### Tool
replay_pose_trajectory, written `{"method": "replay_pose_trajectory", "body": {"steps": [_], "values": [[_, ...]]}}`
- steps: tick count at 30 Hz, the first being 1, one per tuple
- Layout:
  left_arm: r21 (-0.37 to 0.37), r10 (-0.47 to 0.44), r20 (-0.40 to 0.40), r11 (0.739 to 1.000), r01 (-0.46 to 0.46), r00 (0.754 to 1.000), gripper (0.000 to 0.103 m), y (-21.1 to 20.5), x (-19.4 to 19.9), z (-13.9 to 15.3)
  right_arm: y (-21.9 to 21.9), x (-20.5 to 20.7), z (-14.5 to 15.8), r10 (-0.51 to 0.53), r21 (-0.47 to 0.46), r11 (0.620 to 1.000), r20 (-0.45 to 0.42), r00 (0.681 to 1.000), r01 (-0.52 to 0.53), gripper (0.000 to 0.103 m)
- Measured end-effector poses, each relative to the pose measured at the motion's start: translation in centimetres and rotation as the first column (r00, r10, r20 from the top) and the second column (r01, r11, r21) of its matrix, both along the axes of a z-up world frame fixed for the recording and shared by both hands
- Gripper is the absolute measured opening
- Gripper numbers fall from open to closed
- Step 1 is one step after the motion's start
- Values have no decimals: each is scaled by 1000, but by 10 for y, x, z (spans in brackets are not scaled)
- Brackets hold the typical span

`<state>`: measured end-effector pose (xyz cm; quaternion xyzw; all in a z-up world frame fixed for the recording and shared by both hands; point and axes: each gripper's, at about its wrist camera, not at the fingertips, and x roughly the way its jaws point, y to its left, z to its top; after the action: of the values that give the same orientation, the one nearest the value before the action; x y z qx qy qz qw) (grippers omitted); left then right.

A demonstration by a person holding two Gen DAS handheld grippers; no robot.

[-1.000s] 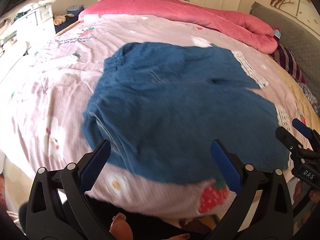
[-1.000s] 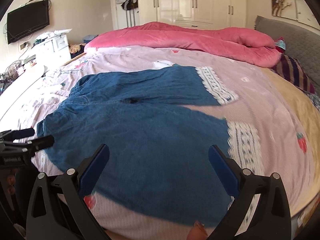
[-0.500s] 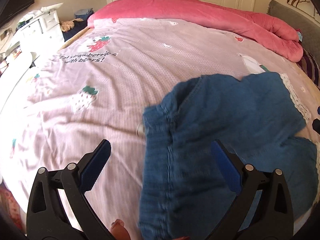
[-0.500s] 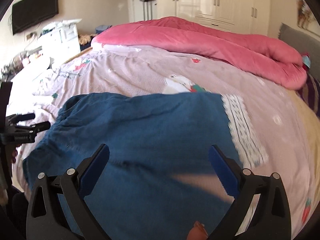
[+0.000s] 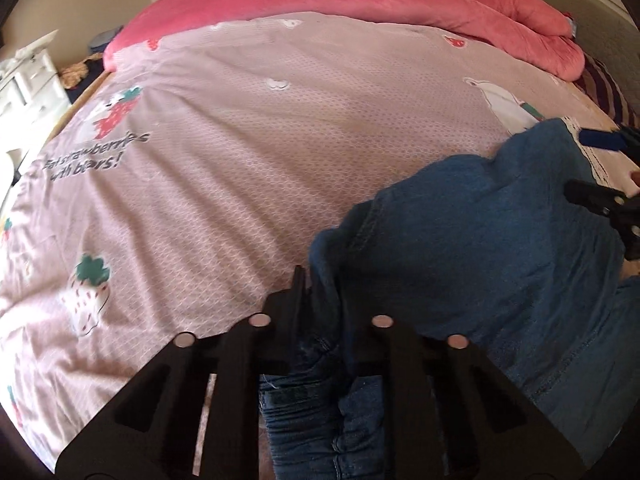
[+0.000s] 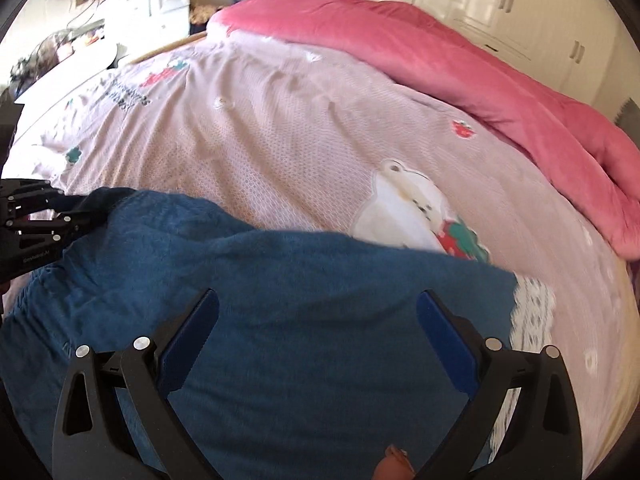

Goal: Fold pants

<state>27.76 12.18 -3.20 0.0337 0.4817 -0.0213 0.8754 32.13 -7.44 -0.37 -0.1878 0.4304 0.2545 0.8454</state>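
Left gripper [image 5: 320,300] jaws pinch pants [image 5: 480,248]; right gripper [image 6: 316,320] jaws wide.

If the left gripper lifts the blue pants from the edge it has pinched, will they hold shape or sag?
Probably sag: the blue pants bunch in soft folds where the left gripper is shut on them. They likely drag rather than slide, since most of the cloth lies spread on the textured bedspread under the open right gripper.

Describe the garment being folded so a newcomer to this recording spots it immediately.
Start at the bed, with its pale pink strawberry-print sheet and a rolled pink duvet along the far side. The pants lie on the near part of the sheet. They are the only blue denim item there, with a white lace hem, and the left gripper pinches one edge.
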Motion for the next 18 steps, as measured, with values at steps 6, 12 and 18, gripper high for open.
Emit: {"method": "replay_pose_trajectory", "body": {"steps": [6, 12, 18], "values": [[-71, -12, 133, 997, 22, 991, 3, 13, -21, 30, 37, 16, -4, 135, -82, 988, 19, 991, -133, 99], [-73, -55, 228, 995, 73, 972, 3, 14, -44, 53, 77, 19, -18, 309, -197, 932, -1, 951, -303, 97], [-56, -76, 262, 994, 94, 962, 3, 9, -57, 58, 85, 4, -16, 367, -156, 916, -47, 929, -369, 14]]}}
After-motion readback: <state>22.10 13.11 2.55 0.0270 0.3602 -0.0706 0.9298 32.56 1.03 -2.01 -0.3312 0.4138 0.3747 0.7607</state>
